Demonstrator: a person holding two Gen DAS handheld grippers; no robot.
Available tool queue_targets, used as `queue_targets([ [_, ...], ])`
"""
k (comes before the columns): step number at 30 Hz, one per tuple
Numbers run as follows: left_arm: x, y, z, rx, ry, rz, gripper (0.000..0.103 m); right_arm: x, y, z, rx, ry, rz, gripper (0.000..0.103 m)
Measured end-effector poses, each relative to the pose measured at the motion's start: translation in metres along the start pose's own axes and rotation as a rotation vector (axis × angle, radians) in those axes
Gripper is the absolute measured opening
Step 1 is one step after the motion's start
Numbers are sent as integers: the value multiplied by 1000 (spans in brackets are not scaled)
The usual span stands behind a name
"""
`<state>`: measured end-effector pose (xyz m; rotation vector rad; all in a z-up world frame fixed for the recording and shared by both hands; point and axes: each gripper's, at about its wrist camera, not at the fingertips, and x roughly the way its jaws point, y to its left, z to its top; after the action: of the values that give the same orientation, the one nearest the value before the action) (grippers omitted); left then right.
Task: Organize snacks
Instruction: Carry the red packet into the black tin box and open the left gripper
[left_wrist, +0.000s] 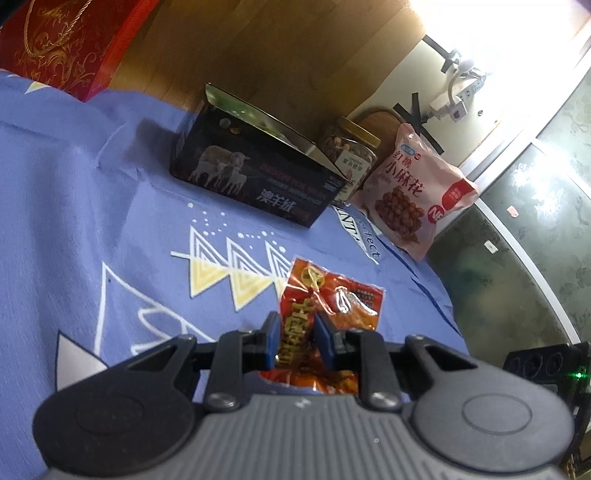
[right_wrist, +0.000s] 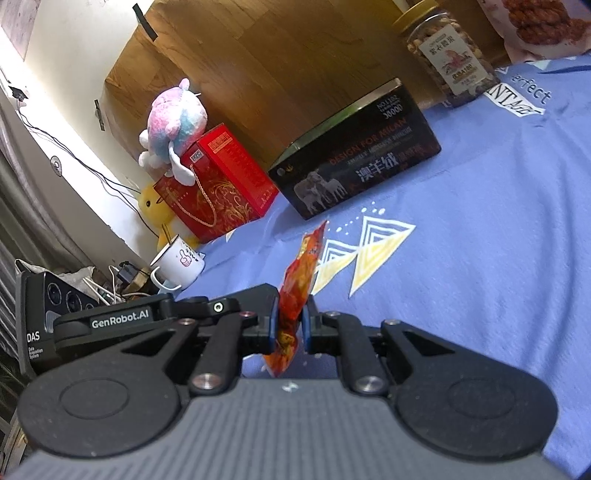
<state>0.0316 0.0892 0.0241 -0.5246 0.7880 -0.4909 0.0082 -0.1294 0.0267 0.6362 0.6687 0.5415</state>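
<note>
Both grippers loaded, nothing yet stowed: L gripper (left_wrist: 295, 341) is closed to a narrow gap on an orange-red snack packet (left_wrist: 328, 306), blue pads pinching its near end, the rest of the pkt fanning forward past the fingertips above the blue cloth (left_wrist: 110, 184); R gripper (right_wrist: 290, 321) is likewise clamped on an orange snack packet (right_wrist: 301, 280), seen edge-on, standing up betw. the pads w/ its top corner poking well beyond them and its bottom hanging below; whether both hold one pkt or two can't be told. Mid-distance, the dark open box (left_wrist: 255, 166) w/ sheep print sits on the cloth, probably the destination; its inside is mostly hidden, so contents unknown. Just behind it, a nut jar (left_wrist: 349, 155) and a pink snack bag (left_wrist: 413, 192) stand beside the box, not in it. Judged approx. early-to-mid: the held pkt(s), jar and bag all appear left to sort. Far left in the R view, a red gift box (right_wrist: 218, 181) w/ plush toy (right_wrist: 173, 122) on top.
</note>
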Motion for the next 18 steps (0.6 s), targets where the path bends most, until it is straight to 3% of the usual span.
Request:
queue_targets([
  [9,8,9,23,-26,-15,1,20,17,3,17,-17,20,-2,16],
  [18,14,-12,105,55,-170,10,20,46,14,101,-80,-53,73,16],
])
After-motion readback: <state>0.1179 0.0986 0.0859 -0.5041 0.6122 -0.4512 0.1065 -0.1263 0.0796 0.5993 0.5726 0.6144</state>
